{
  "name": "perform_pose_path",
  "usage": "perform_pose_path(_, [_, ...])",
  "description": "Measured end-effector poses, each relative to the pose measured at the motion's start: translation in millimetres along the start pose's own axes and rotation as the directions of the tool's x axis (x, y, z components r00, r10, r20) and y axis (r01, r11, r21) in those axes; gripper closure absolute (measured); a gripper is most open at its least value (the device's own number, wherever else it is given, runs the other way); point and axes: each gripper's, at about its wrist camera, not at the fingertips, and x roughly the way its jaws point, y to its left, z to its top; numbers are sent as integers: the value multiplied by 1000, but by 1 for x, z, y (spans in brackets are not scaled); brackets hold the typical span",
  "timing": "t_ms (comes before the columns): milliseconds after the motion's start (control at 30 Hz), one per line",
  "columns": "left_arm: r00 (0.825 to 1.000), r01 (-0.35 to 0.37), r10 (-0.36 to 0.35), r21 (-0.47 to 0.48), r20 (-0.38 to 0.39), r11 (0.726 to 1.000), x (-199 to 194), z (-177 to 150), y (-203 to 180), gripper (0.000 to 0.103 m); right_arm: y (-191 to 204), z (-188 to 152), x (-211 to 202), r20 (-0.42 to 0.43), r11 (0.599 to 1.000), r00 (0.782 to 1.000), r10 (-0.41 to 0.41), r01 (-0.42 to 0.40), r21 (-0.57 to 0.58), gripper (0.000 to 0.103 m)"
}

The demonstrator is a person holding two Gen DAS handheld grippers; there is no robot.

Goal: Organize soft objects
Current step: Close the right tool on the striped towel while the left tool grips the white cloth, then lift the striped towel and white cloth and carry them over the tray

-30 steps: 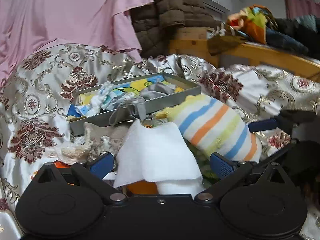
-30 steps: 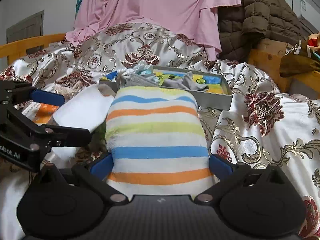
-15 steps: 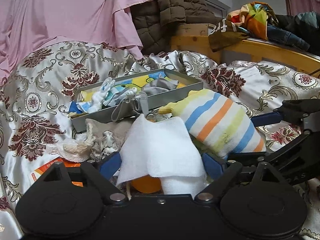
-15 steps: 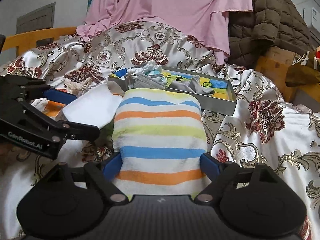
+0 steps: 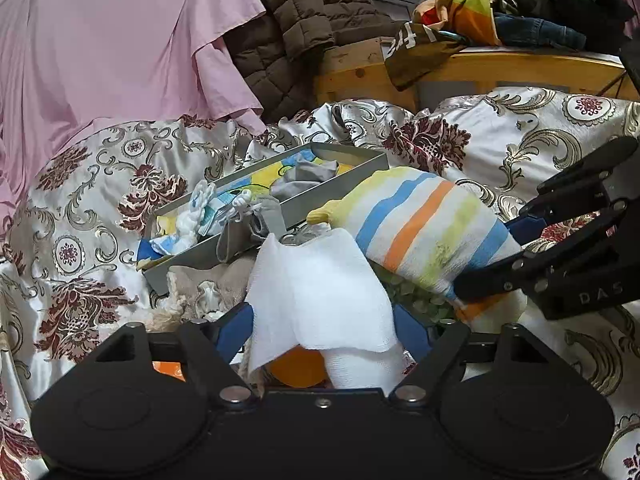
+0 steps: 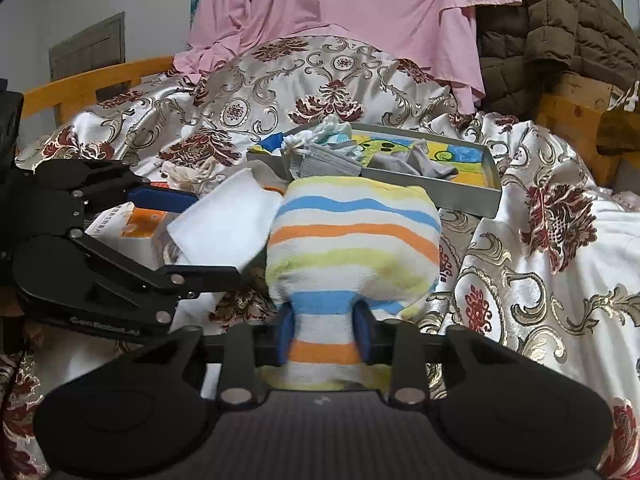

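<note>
The bed [image 6: 560, 240] fills both views, spread with a shiny cream cover patterned in dark red flowers. A pink sheet [image 5: 120, 40] hangs behind it with a brown quilted jacket [image 5: 304, 12] beside it. Only the left wrist view takes in the heap of bright clothes [image 5: 500, 12] on the wooden frame off to the right; only the right wrist view shows the wooden rail [image 6: 100, 80] and the grey wall on the far side.

Mid-bed sits a shallow grey tray [image 6: 468, 202] holding small socks and cloths on a yellow and blue liner. Just in front of it lies the striped towel [image 6: 352, 248], rolled, with blue, orange and yellow bands. The right tool [image 6: 324, 338] has just been closing, and its blue pads now pinch the near end of the roll into a narrow waist. The left wrist view shows that same roll from the side, with the right tool's black links reaching in from the right.

Left of it lies the white cloth [image 5: 320, 300], folded, draped over something orange. The left tool [image 5: 324, 332] has also been closing; it straddles the cloth fairly wide, pads at the edges, and I cannot tell whether they press yet.
</note>
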Motion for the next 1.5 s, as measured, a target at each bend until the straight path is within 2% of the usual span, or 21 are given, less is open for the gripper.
perform_pose_path(133, [1000,-2,2,25,-1,1000,0,0,-3,41,0,3,-9,26,1000,1000,-16,16,9,81])
perform_pose_path(267, [1000,-6,6,69,-4,998,0,-2,-9,55,-4,5,-13,53,998,997,-51,49,33,83])
perform_pose_path(467, [999,-41,37,173,28,984,-5,-5,-23,71,-12,5,-12,64,995,995,-79,75,66,85])
perform_pose_path(667, [997,-48,33,246,63,968,-9,-9,-36,75,-10,4,-9,63,994,994,-91,87,60,85])
perform_pose_path(767, [993,-71,35,329,112,942,-15,-13,-47,76,-10,4,-9,61,994,994,-92,88,64,85])
perform_pose_path(900, [993,-39,-10,423,114,905,-17,-21,-63,77,-9,4,-8,60,994,994,-94,90,66,85])
perform_pose_path(933, [994,-37,-12,436,109,899,-16,-22,-65,81,-9,4,-8,60,994,994,-94,90,65,85])
perform_pose_path(967, [995,-31,-14,437,100,899,-15,-23,-66,86,-9,4,-8,60,994,994,-95,91,65,85])
perform_pose_path(1067, [997,-25,-10,417,80,908,-13,-23,-64,91,-9,3,-7,58,994,994,-96,92,63,85])
perform_pose_path(1267, [996,-23,-11,358,93,934,-16,-19,-57,96,-6,3,-9,76,993,991,-109,105,51,88])
perform_pose_path(1433, [991,3,-26,172,129,985,-24,-4,-36,96,-1,7,-18,125,991,984,-129,124,42,90])
perform_pose_path(1500, [990,26,-39,99,137,995,-27,1,-29,96,2,8,-23,144,990,980,-139,134,41,90])
